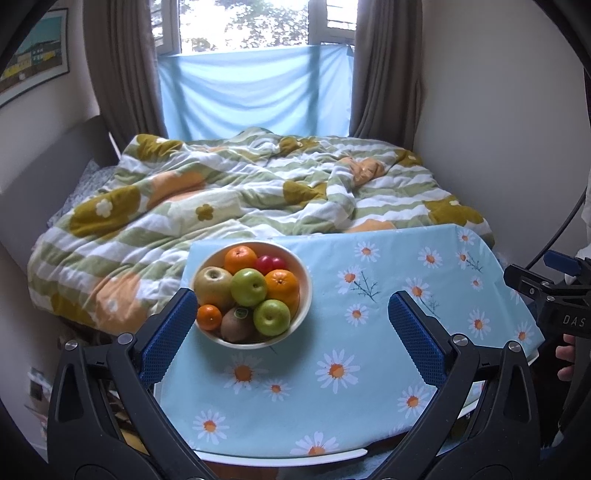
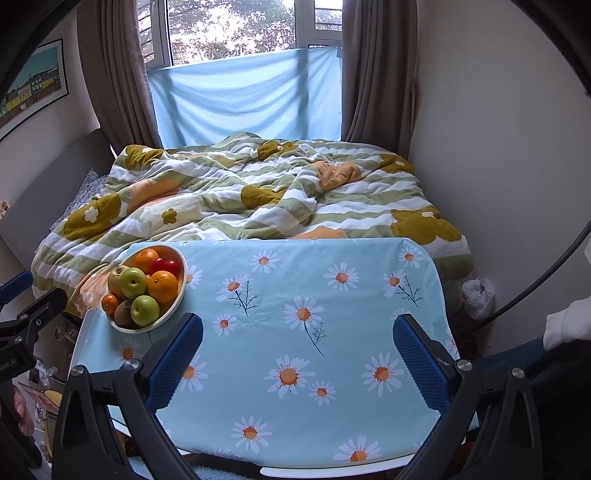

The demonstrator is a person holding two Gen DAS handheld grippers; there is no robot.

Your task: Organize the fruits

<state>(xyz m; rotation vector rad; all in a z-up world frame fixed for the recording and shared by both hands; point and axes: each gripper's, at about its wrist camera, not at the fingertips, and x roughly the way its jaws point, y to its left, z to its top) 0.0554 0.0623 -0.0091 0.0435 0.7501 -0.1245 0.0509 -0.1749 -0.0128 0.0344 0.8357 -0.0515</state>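
Soft window [image 1: 243,22] backlight, fisheye-warped edges.

A small table [image 2: 369,295] under a daisy-print cloth [image 2: 295,406] carries a fruit bowl [image 2: 181,291] at its far left corner.

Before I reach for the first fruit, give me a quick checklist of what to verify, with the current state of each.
1. Left tongs open and empty: ok.
2. Right tongs open and empty: ok.
3. Bowl fully on the table, upright: ok, though it sits close to the table's left edge.
4. Fruit reachable from above: ok; the green apple and orange lie on top of the pile.
5. Free tablecloth to the bowl's right for setting fruit down: ok.
6. Pile stable when one fruit is lifted: cannot tell; the fruits lean on each other.
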